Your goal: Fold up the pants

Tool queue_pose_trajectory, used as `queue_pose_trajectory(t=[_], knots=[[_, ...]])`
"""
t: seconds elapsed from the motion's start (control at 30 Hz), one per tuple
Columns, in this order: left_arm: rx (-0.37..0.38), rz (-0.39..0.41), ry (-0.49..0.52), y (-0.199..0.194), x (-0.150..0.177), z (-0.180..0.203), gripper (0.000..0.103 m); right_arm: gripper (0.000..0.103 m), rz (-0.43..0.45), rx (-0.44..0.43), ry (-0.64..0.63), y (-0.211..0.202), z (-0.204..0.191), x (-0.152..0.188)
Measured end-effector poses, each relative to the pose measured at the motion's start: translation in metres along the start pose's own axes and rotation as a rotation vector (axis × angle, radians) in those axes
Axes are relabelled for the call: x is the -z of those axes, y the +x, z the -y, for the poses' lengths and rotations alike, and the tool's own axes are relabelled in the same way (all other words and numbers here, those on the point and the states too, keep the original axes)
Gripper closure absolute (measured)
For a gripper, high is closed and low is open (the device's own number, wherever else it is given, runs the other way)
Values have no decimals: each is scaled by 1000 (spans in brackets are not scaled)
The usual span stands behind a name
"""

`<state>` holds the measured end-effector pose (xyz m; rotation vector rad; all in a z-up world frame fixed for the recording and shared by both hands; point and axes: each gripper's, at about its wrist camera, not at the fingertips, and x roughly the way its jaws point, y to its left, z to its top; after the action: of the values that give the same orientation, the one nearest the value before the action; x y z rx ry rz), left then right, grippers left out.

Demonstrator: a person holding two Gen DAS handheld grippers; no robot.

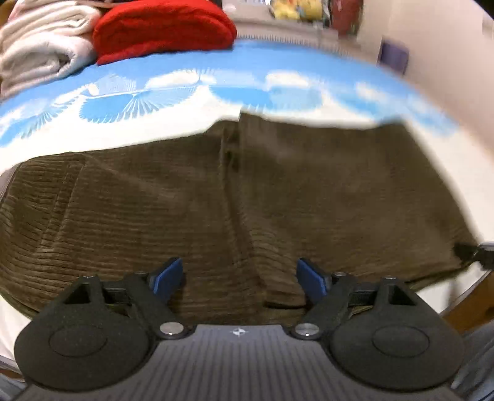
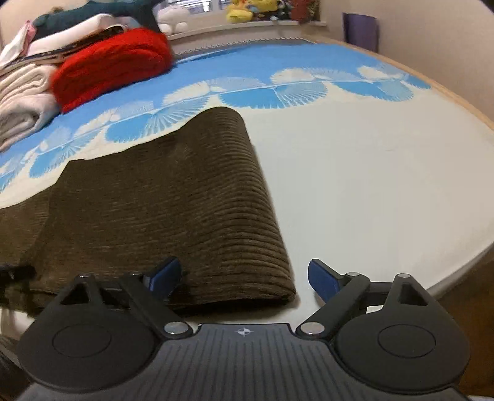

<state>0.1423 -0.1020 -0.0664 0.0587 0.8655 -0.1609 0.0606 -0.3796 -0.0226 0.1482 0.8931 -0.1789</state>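
Left claw (image 1: 240, 279) wide open, right claw (image 2: 244, 277) too, above pants (image 1: 247, 191)

Motion blur smears the left-wrist view toward 2 o'clock, softening the pants (image 1: 216, 191) there. Their left end runs off the frame at 9 o'clock. Toys (image 2: 250, 9) on the far sill stay too small to identify.
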Motion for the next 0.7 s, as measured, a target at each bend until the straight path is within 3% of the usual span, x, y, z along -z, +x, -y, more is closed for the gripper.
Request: queue_pose_trajectory(t=[0.1, 0.2, 0.37, 0.43, 0.57, 0.63, 0.67, 0.7], knots=[[45, 4, -77, -14, 4, -13, 15, 12, -17, -50, 73, 4, 7, -3], [57, 13, -120, -28, -2, -29, 14, 11, -72, -128, 279, 7, 31, -4], [11, 40, -183, -57, -8, -78, 9, 4, -41, -158, 491, 10, 46, 1], [-29, 53, -232, -65, -12, -105, 9, 0, -16, -142, 540, 13, 42, 3], [-103, 105, -460, -77, -11, -183, 9, 0, 86, -43, 632, 14, 29, 11], [-141, 124, -557, -80, -5, -216, 9, 0, 126, 8, 618, 15, 17, 14], [-168, 122, -590, -78, -1, -230, 9, 1, 130, 27, 593, 16, 11, 13], [-185, 113, -609, -75, 2, -240, 9, 10, 135, 31, 589, 15, 6, 13]])
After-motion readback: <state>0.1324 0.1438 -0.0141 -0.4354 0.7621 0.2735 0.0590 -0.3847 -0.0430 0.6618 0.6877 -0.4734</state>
